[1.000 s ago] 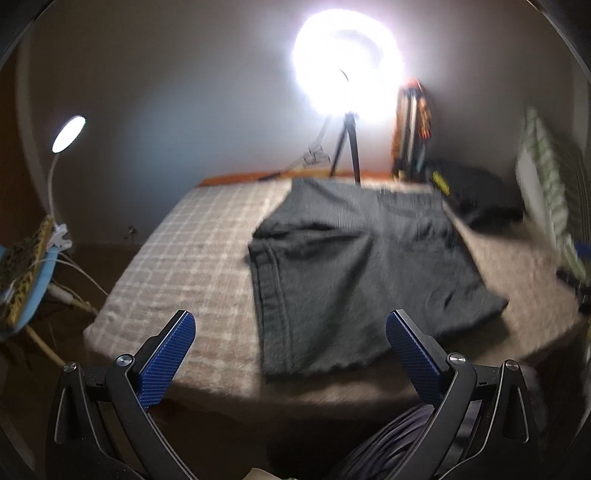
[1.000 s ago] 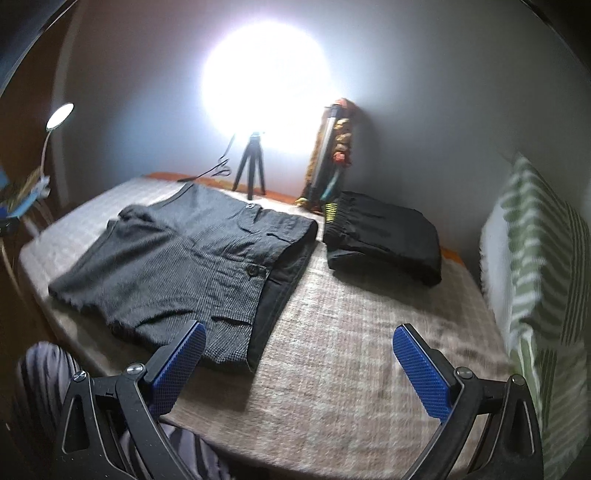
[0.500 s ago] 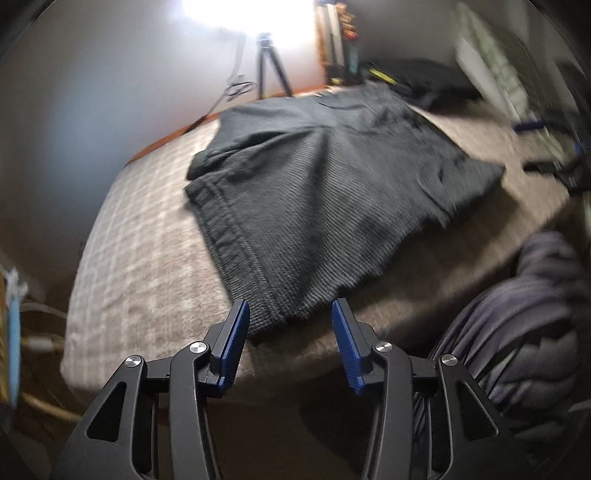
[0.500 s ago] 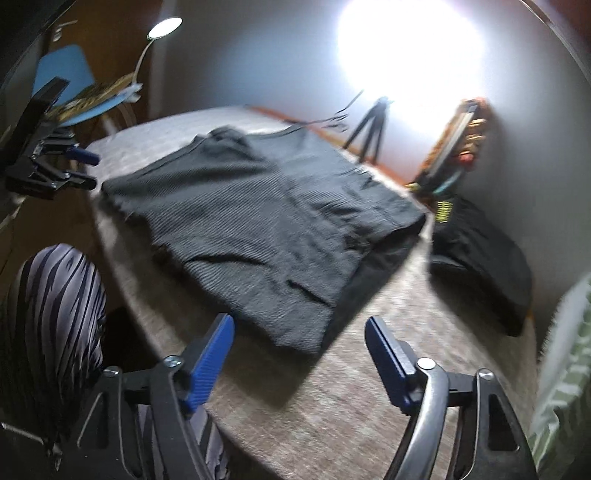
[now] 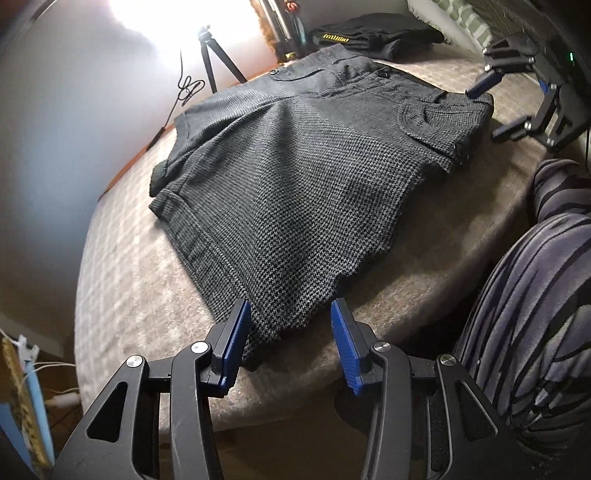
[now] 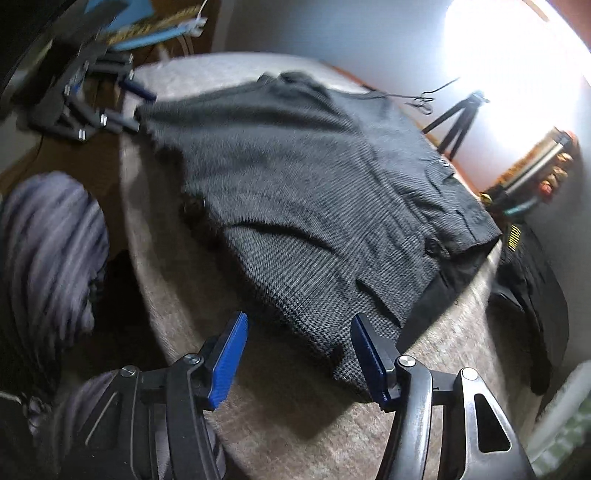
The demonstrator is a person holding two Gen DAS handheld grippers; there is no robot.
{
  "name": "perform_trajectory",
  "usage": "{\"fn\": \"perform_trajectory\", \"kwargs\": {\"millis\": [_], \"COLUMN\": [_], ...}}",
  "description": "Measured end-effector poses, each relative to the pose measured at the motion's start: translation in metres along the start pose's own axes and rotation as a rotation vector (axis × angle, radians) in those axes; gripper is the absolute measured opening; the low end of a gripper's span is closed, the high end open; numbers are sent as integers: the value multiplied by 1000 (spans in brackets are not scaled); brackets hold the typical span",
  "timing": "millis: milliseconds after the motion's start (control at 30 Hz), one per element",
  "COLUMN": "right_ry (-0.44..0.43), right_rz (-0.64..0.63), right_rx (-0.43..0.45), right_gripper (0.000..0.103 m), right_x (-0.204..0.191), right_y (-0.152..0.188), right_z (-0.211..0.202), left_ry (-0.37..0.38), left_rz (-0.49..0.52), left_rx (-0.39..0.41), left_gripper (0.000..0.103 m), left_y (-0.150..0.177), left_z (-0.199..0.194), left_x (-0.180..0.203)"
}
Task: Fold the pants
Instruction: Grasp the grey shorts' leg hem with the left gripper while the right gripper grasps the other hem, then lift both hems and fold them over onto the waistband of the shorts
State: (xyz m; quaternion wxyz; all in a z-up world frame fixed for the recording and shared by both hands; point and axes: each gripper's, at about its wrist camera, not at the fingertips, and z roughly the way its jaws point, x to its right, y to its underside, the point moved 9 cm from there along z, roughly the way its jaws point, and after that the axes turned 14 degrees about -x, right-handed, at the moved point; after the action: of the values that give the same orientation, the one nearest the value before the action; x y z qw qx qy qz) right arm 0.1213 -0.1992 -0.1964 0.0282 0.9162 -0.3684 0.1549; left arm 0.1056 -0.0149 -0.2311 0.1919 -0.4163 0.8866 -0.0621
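Grey houndstooth shorts (image 5: pixel 306 177) lie flat on the bed, also shown in the right wrist view (image 6: pixel 325 206). My left gripper (image 5: pixel 291 332) is open, its blue pads either side of the near hem corner of one leg. My right gripper (image 6: pixel 299 343) is open, its pads either side of the near waistband corner. Each gripper shows in the other's view: the right one (image 5: pixel 495 107) at the waistband end, the left one (image 6: pixel 125 103) at the hem end. Nothing is gripped.
A folded black garment (image 5: pixel 373 35) lies at the back of the bed (image 5: pixel 122 295). A tripod (image 5: pixel 218 59) with a bright ring light stands behind. A striped pillow (image 6: pixel 565 417) is at the right. The person's striped trousers (image 5: pixel 543 306) are at the bed's edge.
Both grippers have come down close to the shorts and narrowed from wide open. The left now straddles the hem corner, the right the waistband corner.
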Motion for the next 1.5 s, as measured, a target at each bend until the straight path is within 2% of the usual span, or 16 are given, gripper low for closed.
{"fn": "perform_trajectory", "kwargs": {"millis": [33,67,133,167,267,367,533,633,700,733,767,867,967,1267,1367,1500], "right_ry": [21,45,47,43,56,71,73,80,91,96,94,105,113,167,188,207], "right_rz": [-17,-29,-45,-46,-33,9,76,77,71,69,71,79,91,152,173,196], "right_rx": [-18,-35,-49,-46,-26,-1,37,47,52,56,59,68,87,168,182,178], "right_gripper": [55,47,43,39,28,19,15,13,13,12,12,12,11,9,9,9], "right_x": [0,1,2,4,13,29,55,57,53,53,52,50,53,99,123,158], "right_y": [0,0,0,-2,-8,-15,-29,-34,-34,-34,-34,-34,-35,-60,-74,-90], "right_z": [5,10,13,10,0,-15,-34,-41,-46,-46,-47,-49,-55,-92,-99,-100], "left_ry": [5,8,14,18,17,12,-31,-42,-64,-44,-2,61,-4,-77,-109,-98], "left_rz": [0,1,5,10,23,41,65,34,-7,-22,-37,-75,-70,-129,-119,-132], "left_rx": [2,4,7,8,21,30,13,16,18,22,28,86,146,306,325,339], "left_gripper": [44,44,44,46,66,67,68,69,52,45,31,9,7,6,6,6], "left_y": [0,-1,-1,-1,-1,-3,-6,-9,-11,-12,-14,-25,-40,-122,-155,-190], "left_z": [0,1,1,1,-1,-1,10,12,14,14,14,1,-17,-77,-77,-72], "left_x": [1,0,1,2,5,8,11,3,-9,-13,-14,-22,-33,-110,-127,-142]}}
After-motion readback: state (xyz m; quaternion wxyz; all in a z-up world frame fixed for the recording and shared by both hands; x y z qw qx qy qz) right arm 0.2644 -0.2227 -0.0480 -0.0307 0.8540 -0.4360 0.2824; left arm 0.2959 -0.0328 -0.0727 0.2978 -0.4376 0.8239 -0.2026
